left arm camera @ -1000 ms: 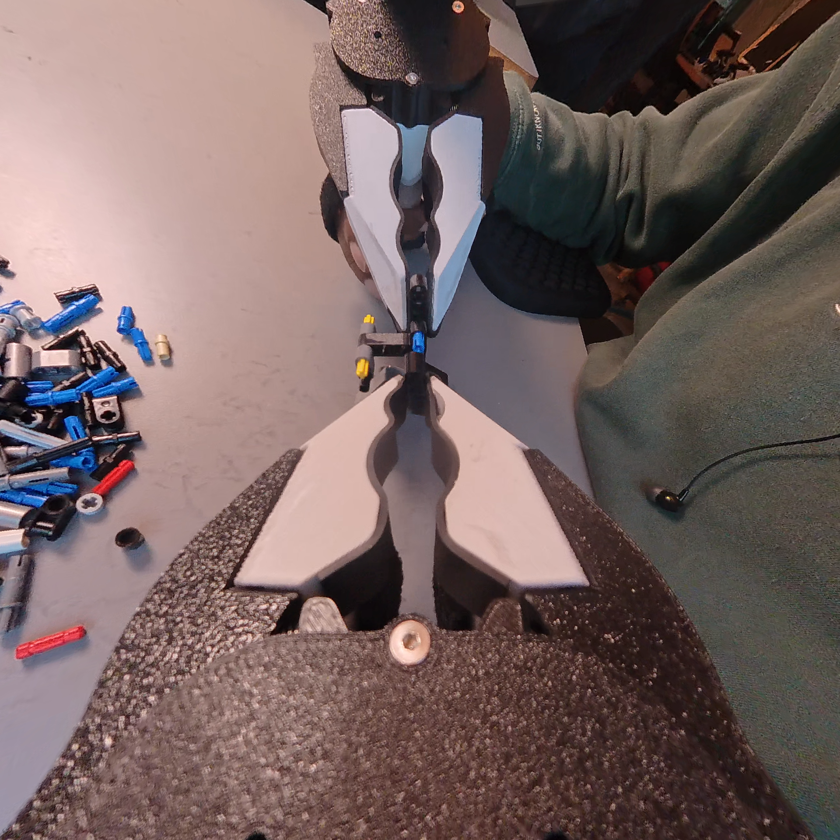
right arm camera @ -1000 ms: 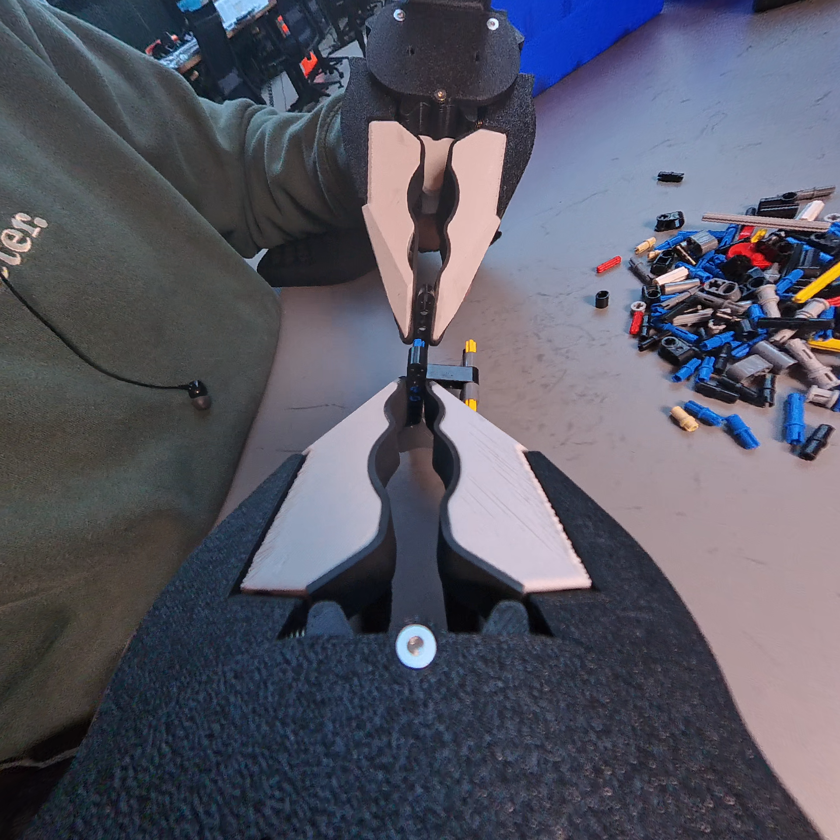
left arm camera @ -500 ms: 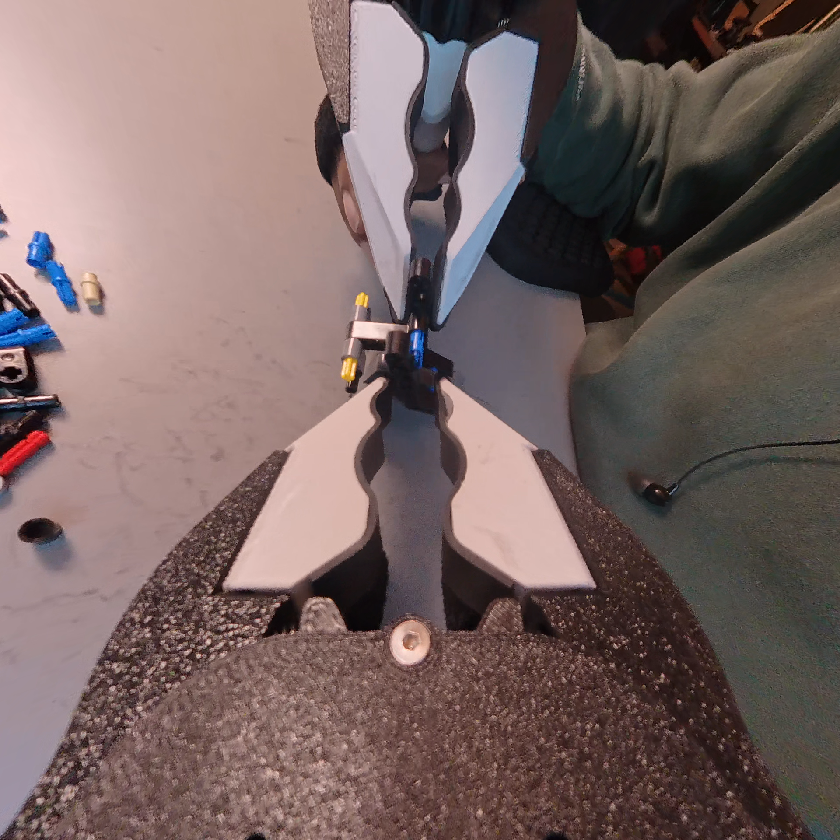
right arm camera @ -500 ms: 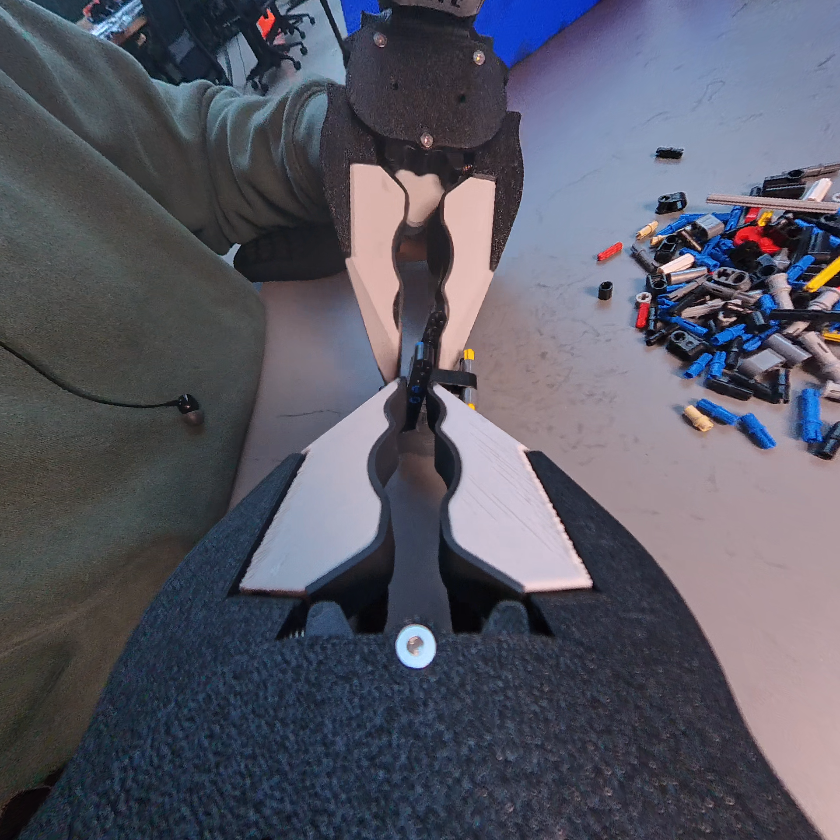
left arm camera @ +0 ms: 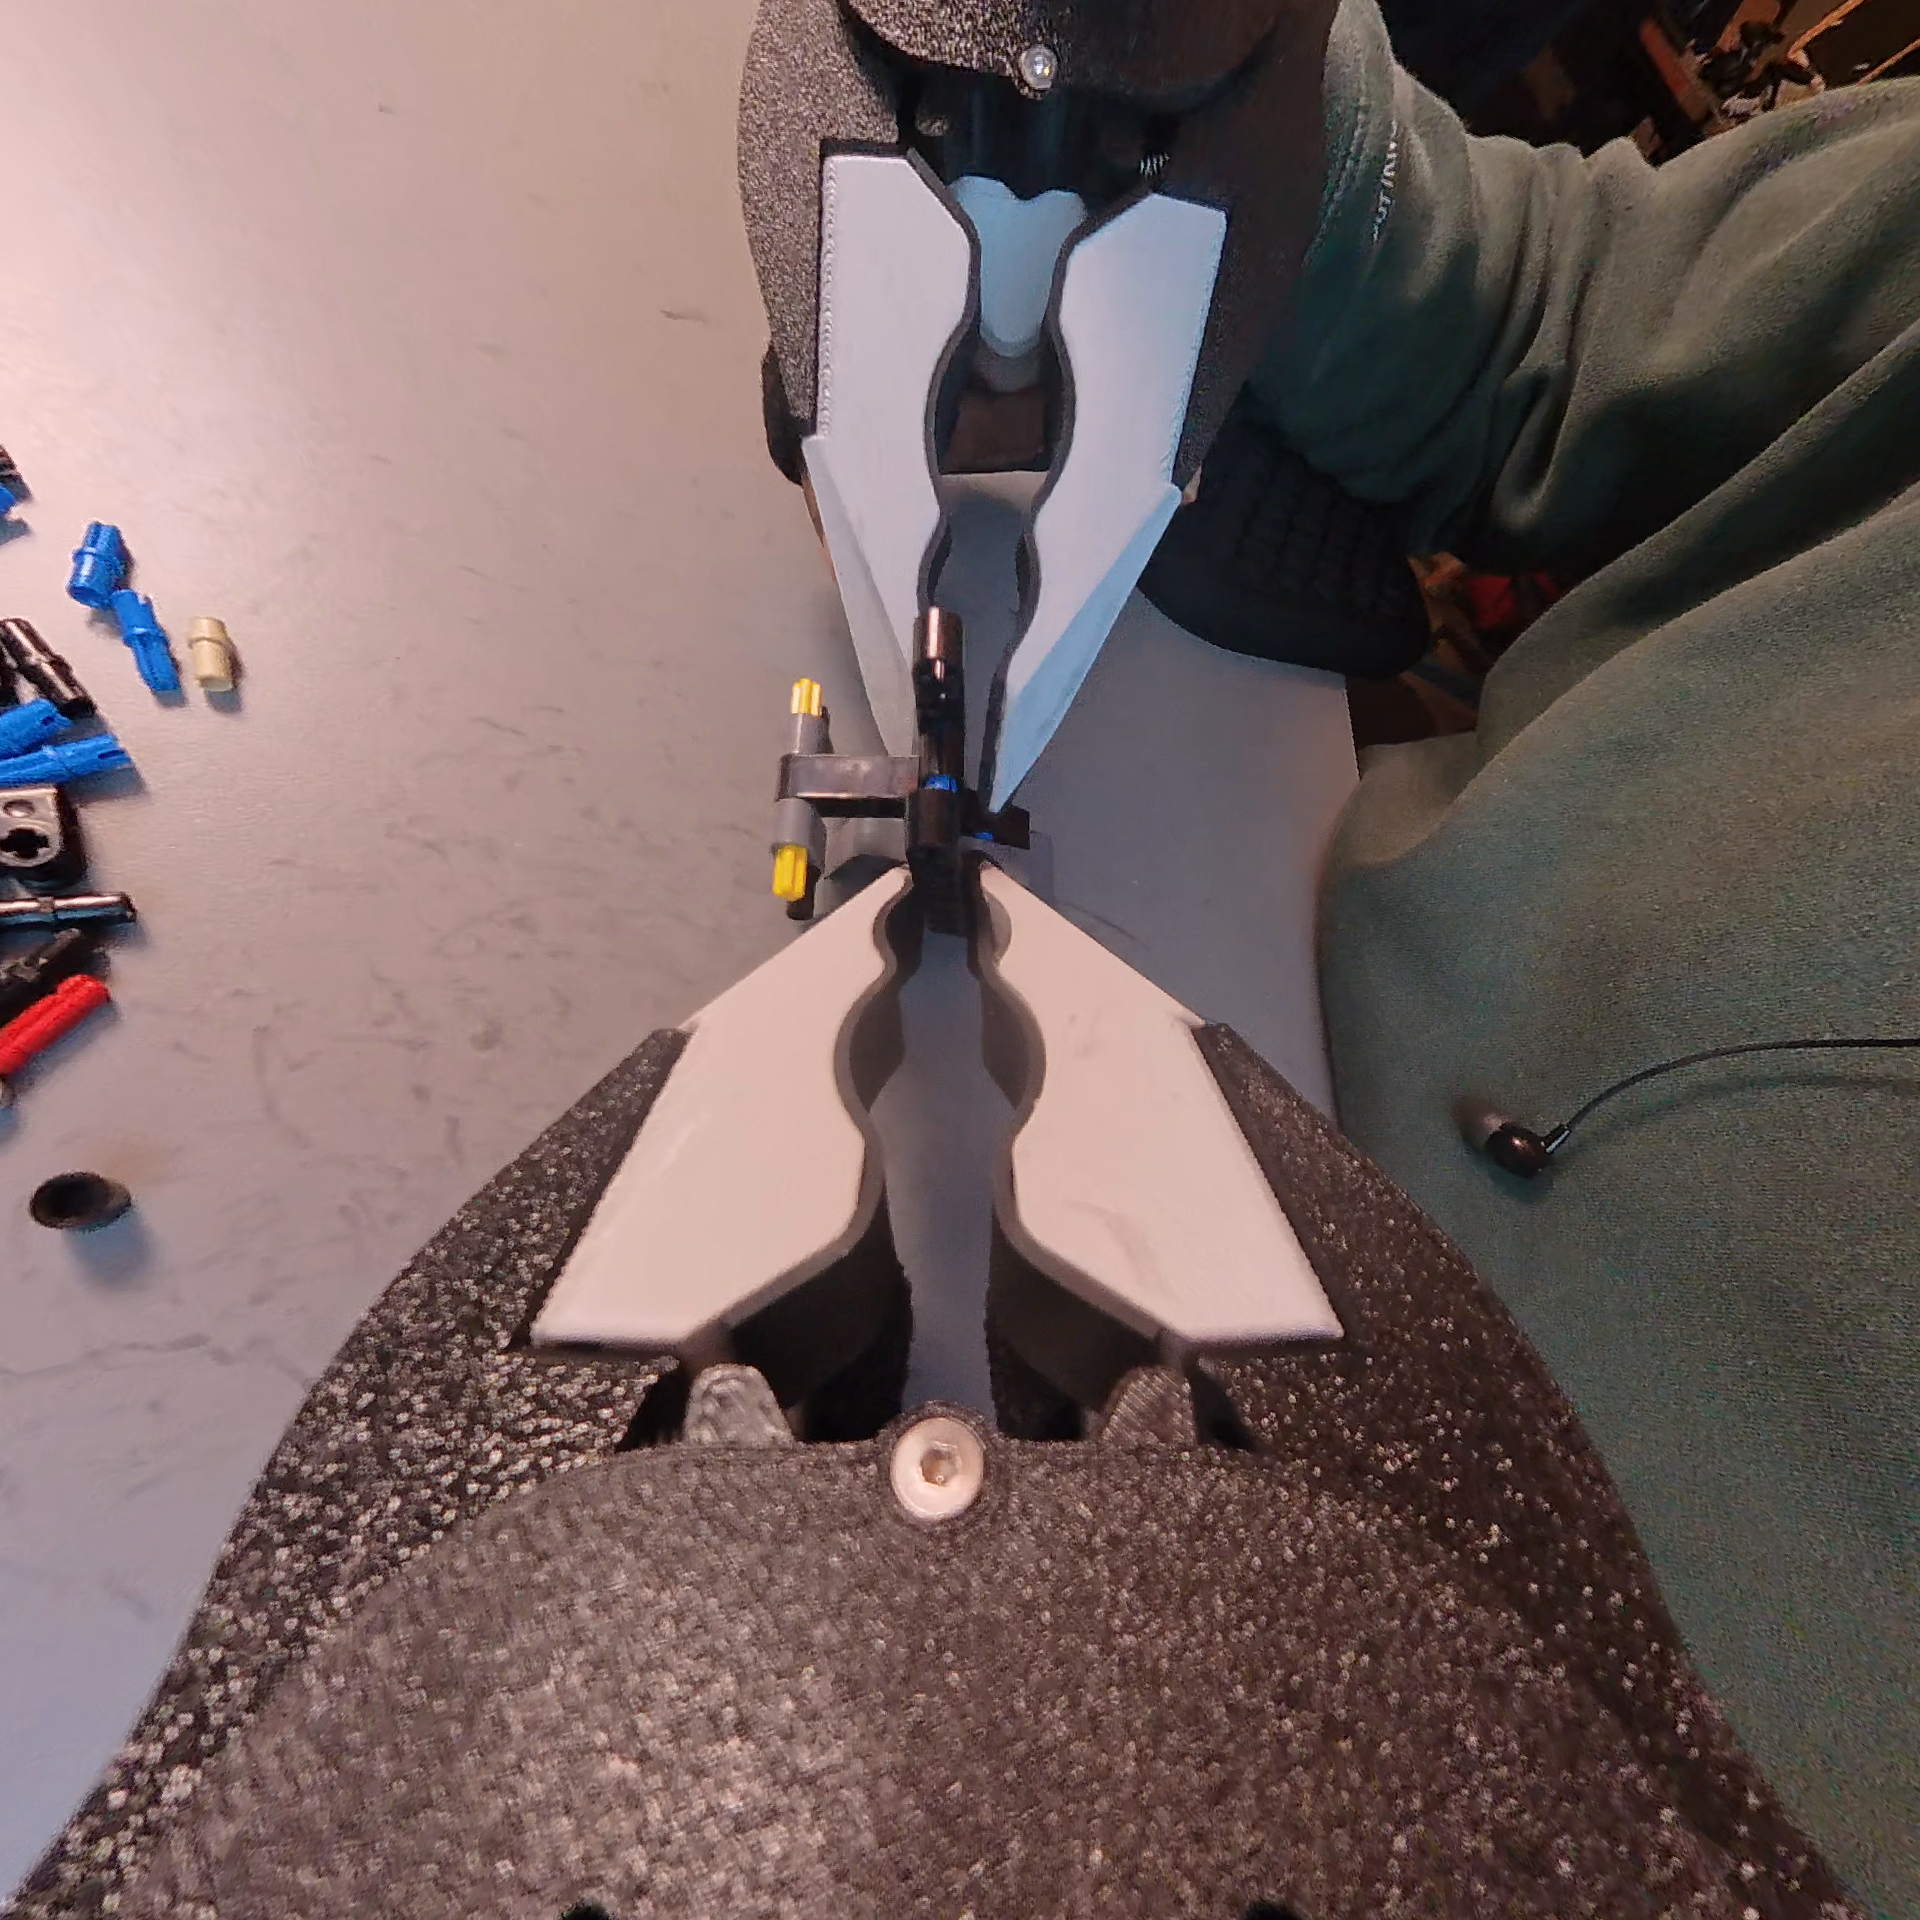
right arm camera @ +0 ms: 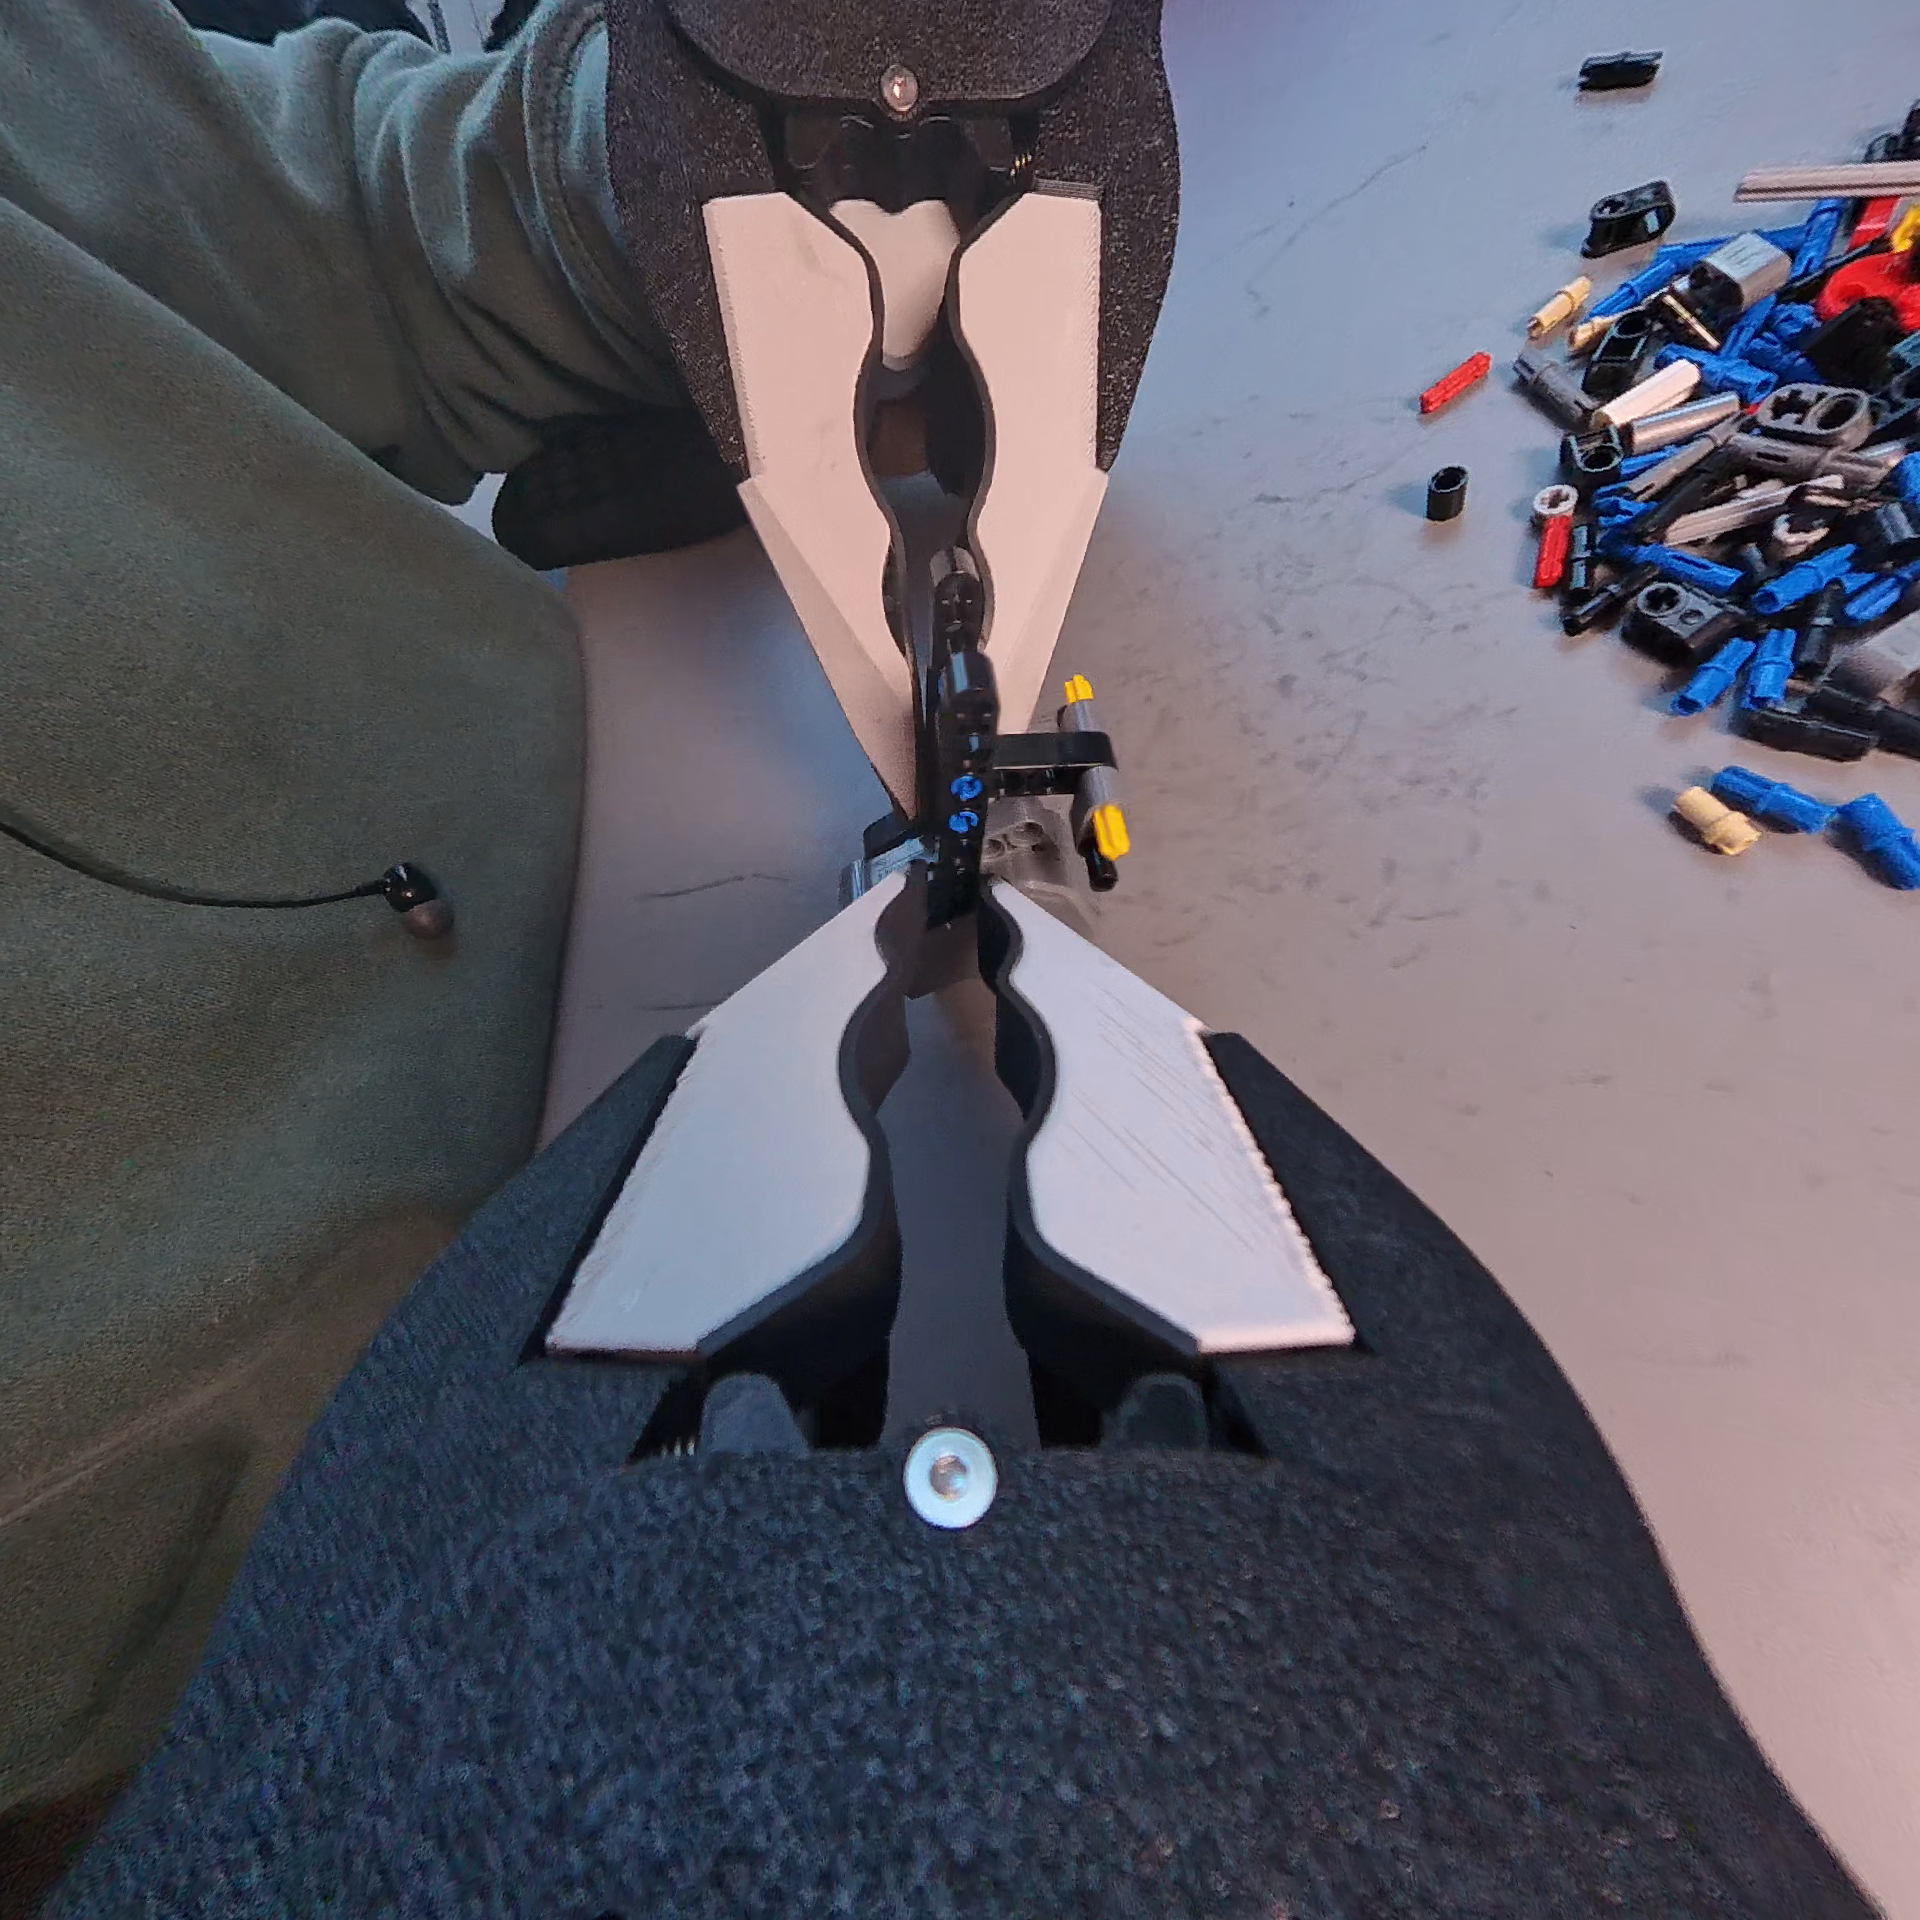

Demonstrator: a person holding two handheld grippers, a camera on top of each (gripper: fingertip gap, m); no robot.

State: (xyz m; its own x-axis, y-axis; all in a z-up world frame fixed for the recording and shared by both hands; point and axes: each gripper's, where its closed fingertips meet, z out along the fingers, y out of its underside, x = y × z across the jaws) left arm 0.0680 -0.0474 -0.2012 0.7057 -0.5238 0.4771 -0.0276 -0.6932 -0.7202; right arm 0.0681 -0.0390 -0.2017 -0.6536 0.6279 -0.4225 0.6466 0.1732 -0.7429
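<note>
A small black beam assembly (left arm camera: 940,821) with blue pins hangs above the grey table between my two grippers, which face each other tip to tip. A black side arm carries a grey sleeve with a yellow axle (left arm camera: 795,868). My left gripper (left arm camera: 943,888) is shut on the near end of the beam. My right gripper (left arm camera: 945,777) comes from the far side. In the right wrist view the right gripper (right arm camera: 943,899) is shut on the assembly (right arm camera: 961,769), whose beam reaches up between the fingers of the left gripper (right arm camera: 971,764). The yellow axle (right arm camera: 1107,826) sticks out to the right.
A pile of loose blue, black, grey and red parts (right arm camera: 1766,499) lies on the table (right arm camera: 1351,1039); its edge shows in the left wrist view (left arm camera: 52,748). A black bush (left arm camera: 78,1200) lies apart. A person's green sweater (left arm camera: 1662,935) with a dangling earbud (left arm camera: 1512,1148) is close by. Only a small space, under 4 cm, lies between the two pairs of fingers.
The two grippers have drawn closer together. The black beam now reaches further in between the opposite fingers. The parts pile has slid towards the edge of both views.
</note>
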